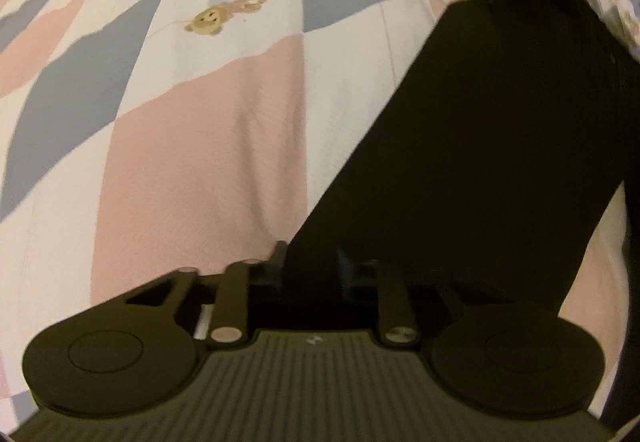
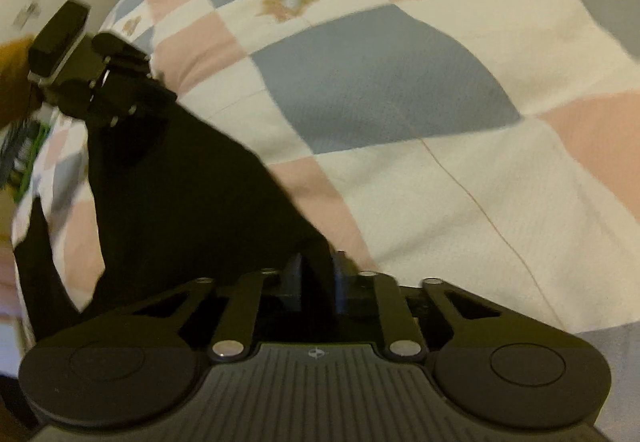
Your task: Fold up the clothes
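Holding a black garment (image 1: 500, 146) stretched between my two grippers, I keep it lifted above a bed quilt (image 1: 192, 146) checked in pink, blue and white, with a teddy bear print (image 1: 228, 6) on one white square. My left gripper (image 1: 308, 258) is clenched on one end of the cloth, its fingers pinched together with fabric running straight out from them. My right gripper (image 2: 316, 270) is clamped the same way on the other end. Each camera sees the opposite tool at the far end of the dark band, top right in the left view, upper left in the right view. I judge the two-point hold serves to pull the cloth taut and flat so a fold can be laid cleanly. A loose strip (image 2: 36, 262) dangles at the left edge of the right view. How many folds the garment already carries, I cannot tell
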`<act>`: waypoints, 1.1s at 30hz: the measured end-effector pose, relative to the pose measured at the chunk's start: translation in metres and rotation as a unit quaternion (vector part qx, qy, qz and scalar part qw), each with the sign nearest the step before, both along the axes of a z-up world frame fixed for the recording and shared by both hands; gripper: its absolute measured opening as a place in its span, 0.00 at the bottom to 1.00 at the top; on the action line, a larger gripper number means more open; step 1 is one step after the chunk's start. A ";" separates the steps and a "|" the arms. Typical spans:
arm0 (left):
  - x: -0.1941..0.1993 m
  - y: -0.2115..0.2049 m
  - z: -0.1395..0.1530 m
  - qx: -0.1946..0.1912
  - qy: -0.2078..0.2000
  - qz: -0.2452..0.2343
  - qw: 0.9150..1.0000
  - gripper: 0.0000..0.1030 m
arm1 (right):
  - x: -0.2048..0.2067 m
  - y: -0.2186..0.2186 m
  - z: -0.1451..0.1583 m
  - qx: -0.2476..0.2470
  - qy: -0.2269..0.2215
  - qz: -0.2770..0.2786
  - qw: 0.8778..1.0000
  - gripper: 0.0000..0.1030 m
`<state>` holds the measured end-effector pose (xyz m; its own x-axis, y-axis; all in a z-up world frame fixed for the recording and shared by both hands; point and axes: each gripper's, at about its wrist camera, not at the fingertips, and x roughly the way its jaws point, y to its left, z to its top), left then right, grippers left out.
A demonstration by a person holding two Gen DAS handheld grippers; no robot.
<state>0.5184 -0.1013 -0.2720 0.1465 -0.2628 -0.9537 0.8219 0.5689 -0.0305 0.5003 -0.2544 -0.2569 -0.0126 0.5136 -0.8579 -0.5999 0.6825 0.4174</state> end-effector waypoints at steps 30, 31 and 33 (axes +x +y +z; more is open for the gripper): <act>-0.422 0.010 0.089 -0.021 0.030 0.282 0.959 0.00 | -0.412 0.020 0.095 -0.176 -0.101 -0.093 0.975 0.22; -0.422 0.011 0.093 -0.028 0.028 0.296 0.954 0.01 | -0.419 0.017 0.083 -0.189 -0.076 -0.111 0.973 0.22; -0.417 0.015 0.102 -0.047 0.020 0.332 0.942 0.07 | -0.419 -0.004 0.085 -0.143 -0.044 -0.207 0.967 0.42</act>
<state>0.1010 -0.0860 -0.1704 0.2730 -0.2098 -0.9388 0.2839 0.9500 -0.1297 0.0811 -0.2582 -0.1721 0.2241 0.2011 -0.9536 -0.2749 0.9518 0.1362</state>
